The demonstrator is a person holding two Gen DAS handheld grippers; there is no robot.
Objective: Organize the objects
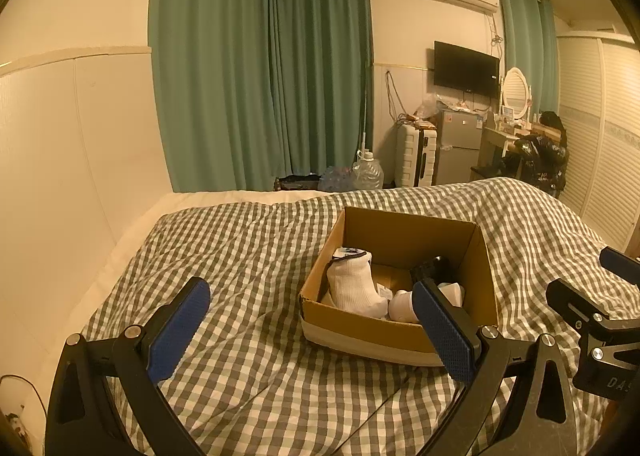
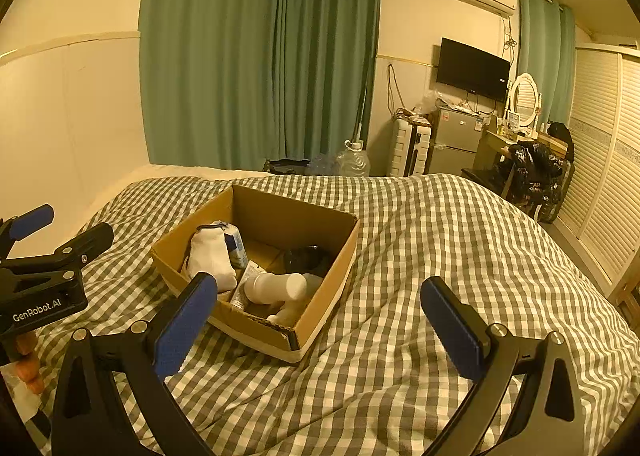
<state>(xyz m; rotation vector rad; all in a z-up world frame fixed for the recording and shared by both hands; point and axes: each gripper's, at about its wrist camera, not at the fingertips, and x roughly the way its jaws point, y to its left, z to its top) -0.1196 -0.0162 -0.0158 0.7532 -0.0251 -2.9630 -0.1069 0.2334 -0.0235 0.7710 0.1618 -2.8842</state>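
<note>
In the cardboard box [image 2: 320,320], a dark object [image 2: 306,256] is too shadowed to identify.

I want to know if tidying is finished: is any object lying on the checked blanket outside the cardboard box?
No, in the right wrist view the checked blanket is bare around the cardboard box, and the white sock and white bottle lie inside it.

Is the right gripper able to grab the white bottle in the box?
Probably yes. The right gripper is open and empty, and the white bottle lies uncovered on top in the open box, near its front wall.
</note>
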